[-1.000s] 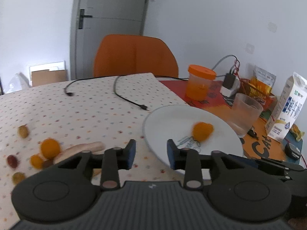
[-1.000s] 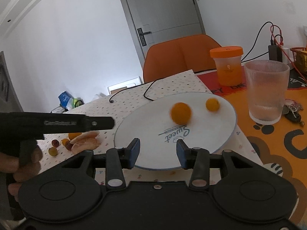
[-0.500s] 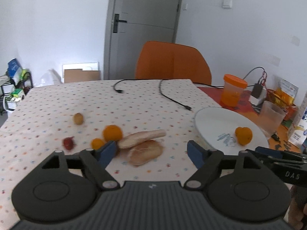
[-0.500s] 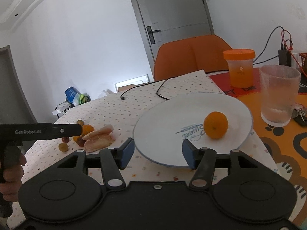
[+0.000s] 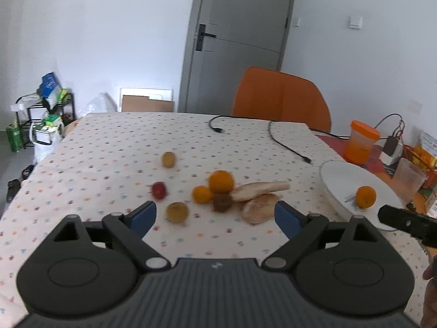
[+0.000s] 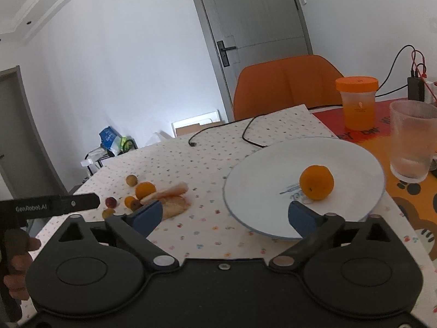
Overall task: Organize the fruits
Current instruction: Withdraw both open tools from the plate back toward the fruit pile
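Right wrist view: "GenRobot.AI" reads on the left gripper at far left. The right gripper is spread wide and empty, as is the left. One orange sits on the white plate, over faint unreadable print. Loose fruits cluster beside bread on the dotted tablecloth. A grey door and orange chair stand beyond.

Soft, even daylight; faint shadows. Motion-blurred fruits in the left view, sharper right view; fisheye-bent, dark corners.
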`<action>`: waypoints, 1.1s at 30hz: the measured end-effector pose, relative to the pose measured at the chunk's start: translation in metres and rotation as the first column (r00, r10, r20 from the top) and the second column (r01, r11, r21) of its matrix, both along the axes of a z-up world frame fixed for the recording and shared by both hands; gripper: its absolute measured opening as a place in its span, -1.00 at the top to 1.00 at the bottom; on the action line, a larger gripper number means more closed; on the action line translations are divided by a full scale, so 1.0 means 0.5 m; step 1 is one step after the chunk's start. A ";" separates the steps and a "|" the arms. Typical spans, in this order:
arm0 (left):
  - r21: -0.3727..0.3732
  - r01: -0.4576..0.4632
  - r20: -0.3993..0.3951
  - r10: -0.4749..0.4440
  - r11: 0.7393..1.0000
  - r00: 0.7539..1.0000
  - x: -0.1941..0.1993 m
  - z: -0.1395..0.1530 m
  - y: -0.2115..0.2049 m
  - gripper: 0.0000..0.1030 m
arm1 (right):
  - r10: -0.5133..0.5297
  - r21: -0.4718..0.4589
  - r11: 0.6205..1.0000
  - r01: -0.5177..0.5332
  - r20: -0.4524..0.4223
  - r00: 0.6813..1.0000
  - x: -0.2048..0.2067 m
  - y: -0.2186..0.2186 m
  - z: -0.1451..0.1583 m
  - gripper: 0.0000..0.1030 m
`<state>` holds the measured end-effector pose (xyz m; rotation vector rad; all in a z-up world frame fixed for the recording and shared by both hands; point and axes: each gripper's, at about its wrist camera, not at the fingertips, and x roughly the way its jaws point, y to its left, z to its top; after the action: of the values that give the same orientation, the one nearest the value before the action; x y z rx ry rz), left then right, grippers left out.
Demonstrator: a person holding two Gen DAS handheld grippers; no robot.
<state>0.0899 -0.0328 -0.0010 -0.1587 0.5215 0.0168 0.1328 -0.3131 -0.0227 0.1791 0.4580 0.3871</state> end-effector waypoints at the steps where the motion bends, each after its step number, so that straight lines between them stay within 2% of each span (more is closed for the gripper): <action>1: -0.001 -0.004 0.002 0.004 1.000 1.000 -0.005 0.000 0.008 -0.79 | 0.003 0.007 1.000 -0.003 0.001 1.000 -0.001 0.004 0.002 -1.00; 11: -0.023 -0.042 0.001 0.042 0.999 0.999 -0.040 -0.009 0.080 -0.80 | 0.017 0.008 1.000 -0.018 0.003 1.000 -0.011 0.053 0.006 -1.00; 15: -0.032 -0.056 -0.003 0.056 0.998 0.998 -0.047 -0.012 0.105 -0.80 | -0.011 -0.004 1.000 0.011 -0.010 1.000 -0.008 0.069 0.007 -1.00; 23: -0.042 -0.067 -0.012 0.066 0.997 0.998 -0.053 -0.018 0.137 -0.80 | 0.030 -0.048 0.998 -0.031 -0.018 0.999 -0.002 0.101 0.002 -1.00; 29: -0.049 -0.076 -0.019 0.075 0.996 0.997 -0.046 -0.023 0.152 -0.80 | 0.088 -0.014 0.996 -0.088 -0.039 0.995 0.009 0.123 0.001 -1.00; 33: -0.050 -0.080 -0.030 0.079 0.996 0.996 -0.033 -0.030 0.157 -0.80 | 0.097 -0.060 0.993 -0.099 -0.041 0.994 0.017 0.145 -0.002 -1.00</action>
<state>0.0733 0.0456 -0.0159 -0.2296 0.5434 0.0834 0.1413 -0.2406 -0.0235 0.1042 0.5171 0.4661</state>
